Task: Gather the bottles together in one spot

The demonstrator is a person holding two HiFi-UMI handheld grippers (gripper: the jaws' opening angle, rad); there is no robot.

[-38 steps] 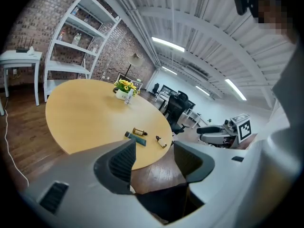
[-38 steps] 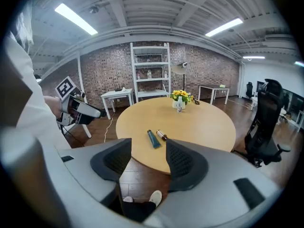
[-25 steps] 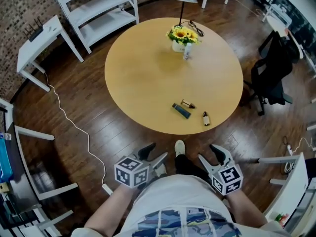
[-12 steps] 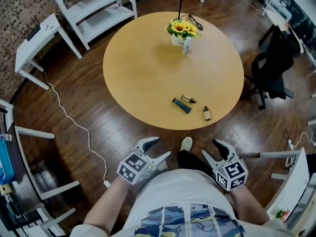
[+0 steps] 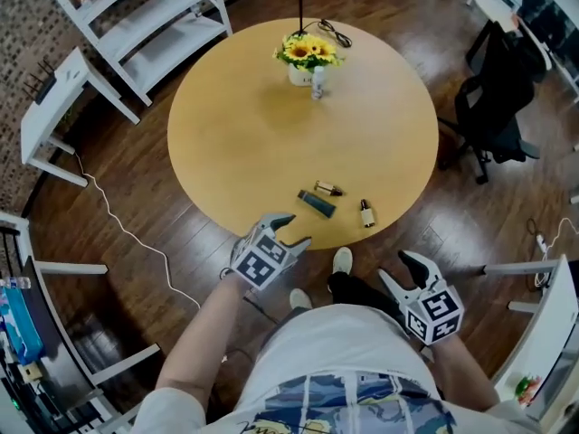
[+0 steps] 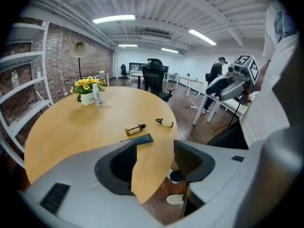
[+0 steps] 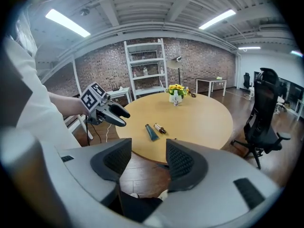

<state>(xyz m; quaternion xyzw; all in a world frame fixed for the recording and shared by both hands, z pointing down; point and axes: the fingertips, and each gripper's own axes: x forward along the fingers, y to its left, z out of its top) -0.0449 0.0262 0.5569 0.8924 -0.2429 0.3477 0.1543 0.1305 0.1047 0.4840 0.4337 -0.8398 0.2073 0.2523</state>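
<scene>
"Starting nearest the person: what state are the two claws in?"

"Left gripper (image 5: 296, 229) is held at the near edge of the round light-wood table (image 5: 226, 125). Jaws are apart, with only table rim and floor showing between them. Right gripper (image 5: 395, 269) sits lower, over the dark wooden floor (image 5: 136, 206) beside the person's legs. Its jaws are likewise apart and empty."

"And the bottles?"

"Three lie on their sides near the front edge, just beyond the left gripper. The dark teal tube (image 5: 317, 203) is closest. The small amber bottle with a dark cap (image 5: 327, 189) is just behind it. The small pale-brown bottle with a dark cap (image 5: 366, 213) is to their right, near but apart. The small clear bottle (image 5: 317, 82) stands upright at the far side, well apart from those three. It is against or just beside the white pot of yellow sunflowers (image 5: 306, 61); which, I cannot tell."

"Beyond the table?"

"White shelving (image 5: 136, 16) at far left, black office chair (image 5: 493, 107) at right."
</scene>
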